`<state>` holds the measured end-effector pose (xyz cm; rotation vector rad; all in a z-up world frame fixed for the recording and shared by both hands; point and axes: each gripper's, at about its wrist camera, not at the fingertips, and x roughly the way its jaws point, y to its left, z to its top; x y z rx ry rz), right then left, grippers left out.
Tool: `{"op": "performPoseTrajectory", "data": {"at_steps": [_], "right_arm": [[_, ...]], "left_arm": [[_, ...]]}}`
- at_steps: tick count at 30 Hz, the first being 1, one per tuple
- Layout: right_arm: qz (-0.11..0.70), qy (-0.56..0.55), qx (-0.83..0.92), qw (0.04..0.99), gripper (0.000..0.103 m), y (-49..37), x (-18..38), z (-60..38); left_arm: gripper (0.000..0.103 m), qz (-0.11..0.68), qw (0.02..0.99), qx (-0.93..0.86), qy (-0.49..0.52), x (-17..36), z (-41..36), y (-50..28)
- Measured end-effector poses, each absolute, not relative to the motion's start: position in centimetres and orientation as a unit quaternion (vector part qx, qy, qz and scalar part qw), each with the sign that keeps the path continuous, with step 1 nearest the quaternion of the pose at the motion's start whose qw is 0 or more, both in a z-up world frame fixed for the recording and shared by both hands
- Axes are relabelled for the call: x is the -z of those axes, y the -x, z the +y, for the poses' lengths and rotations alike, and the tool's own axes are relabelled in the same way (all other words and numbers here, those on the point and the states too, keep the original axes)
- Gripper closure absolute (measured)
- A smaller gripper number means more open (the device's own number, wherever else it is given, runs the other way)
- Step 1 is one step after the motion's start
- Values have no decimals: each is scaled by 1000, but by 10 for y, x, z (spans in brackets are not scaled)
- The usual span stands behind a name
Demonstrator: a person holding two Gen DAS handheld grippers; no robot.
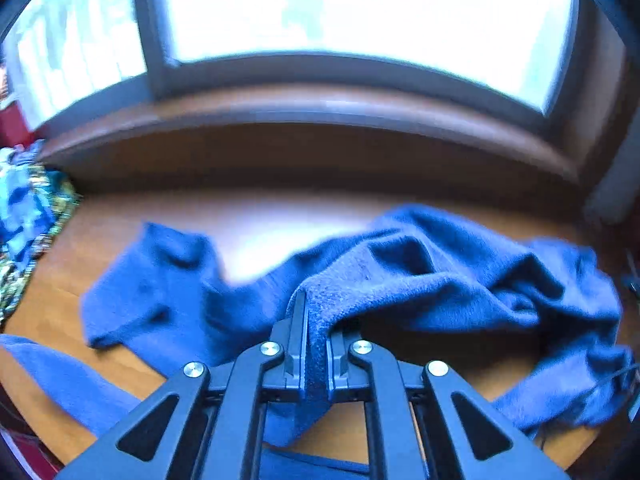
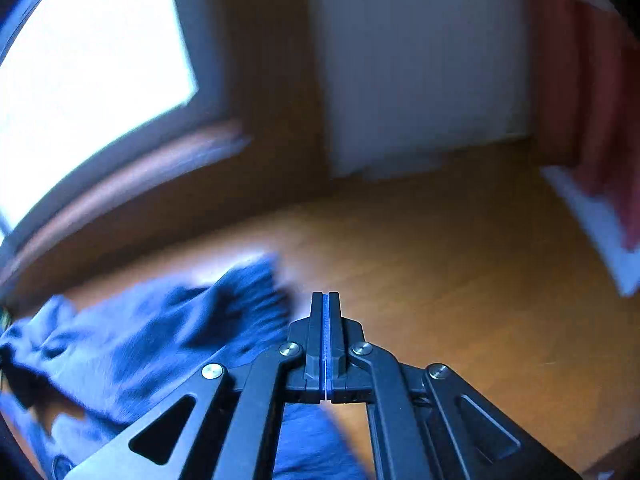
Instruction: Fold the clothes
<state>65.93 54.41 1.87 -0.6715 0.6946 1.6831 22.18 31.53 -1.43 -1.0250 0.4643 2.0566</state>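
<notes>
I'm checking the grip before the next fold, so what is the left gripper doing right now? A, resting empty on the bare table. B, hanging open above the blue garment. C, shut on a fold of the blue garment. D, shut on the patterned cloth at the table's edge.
C: the left gripper has its jaws closed with a ridge of the blue garment pinched between them.
</notes>
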Motion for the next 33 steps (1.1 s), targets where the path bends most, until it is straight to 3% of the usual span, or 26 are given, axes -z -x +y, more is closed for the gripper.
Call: {"op": "performPoseTrajectory", "data": {"at_steps": [3,8,10,12,14,21,24,25,26,33], "right_arm": [[300,287,-716,561,102,-681,-31,544],[360,356,-738,446,99,-654,2,538],[350,383,-744,421,91,-629,13,541],[339,402,-752,397,71,-605,21,545],[340,405,-761,376,61,-584,23,556],[347,420,-766,341,61,-525,39,591],[345,406,-780,328,65,-516,42,585],[348,396,-786,323,76,-516,41,581],[354,385,-791,317,101,-518,39,577],[373,247,-811,378,103,-572,-11,541]], "left_arm": [[98,173,365,-823,399,1,302,-202],[98,159,333,-827,424,19,291,-189],[98,152,337,-820,438,26,290,-186],[98,160,338,-818,437,32,289,-185],[98,167,339,-818,433,36,290,-188],[98,165,358,-815,425,34,283,-194],[98,163,360,-818,419,28,277,-195],[98,159,360,-819,418,26,274,-194],[98,153,359,-820,419,24,272,-191],[98,129,362,-833,398,-2,262,-181]]}}
